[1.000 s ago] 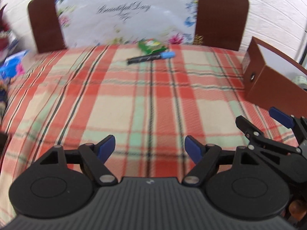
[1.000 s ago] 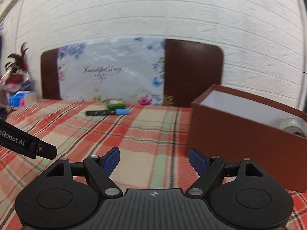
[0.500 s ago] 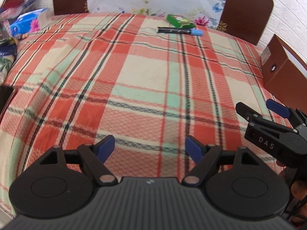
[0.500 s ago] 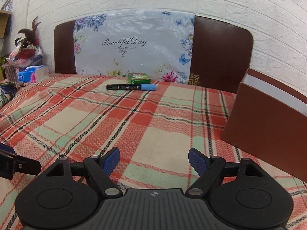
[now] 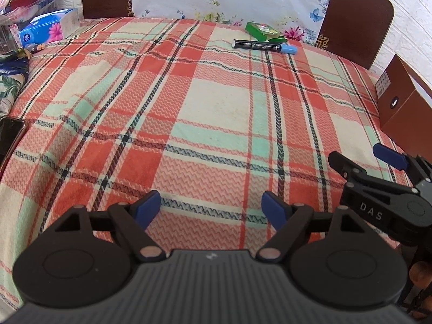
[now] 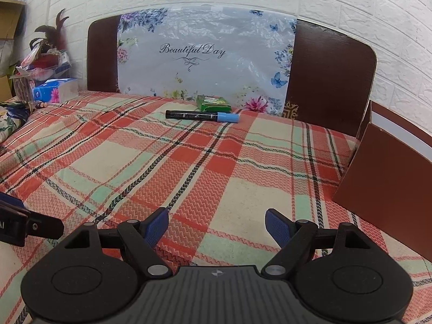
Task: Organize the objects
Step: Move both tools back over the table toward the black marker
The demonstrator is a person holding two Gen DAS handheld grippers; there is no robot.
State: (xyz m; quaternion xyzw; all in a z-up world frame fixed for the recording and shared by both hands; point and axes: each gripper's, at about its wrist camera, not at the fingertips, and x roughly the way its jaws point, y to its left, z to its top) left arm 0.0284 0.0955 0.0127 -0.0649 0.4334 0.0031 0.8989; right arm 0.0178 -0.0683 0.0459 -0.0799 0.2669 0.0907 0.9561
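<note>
Fingers wide, empty on left gripper (image 5: 210, 205) and right gripper (image 6: 216, 222); black cylindrical marker (image 6: 201, 115), blue cap, touching flat green box (image 6: 213, 103) at plaid bed's (image 6: 189, 178) far edge.

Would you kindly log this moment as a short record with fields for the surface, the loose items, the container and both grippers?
surface: plaid cloth
loose items: black marker with blue cap lying flat at the far end; green box just behind it, touching or nearly so
container: brown box at the right edge, contents not visible
left gripper: open, nothing between the jaws
right gripper: open, nothing between the jaws
other: tissue pack at far left
</note>
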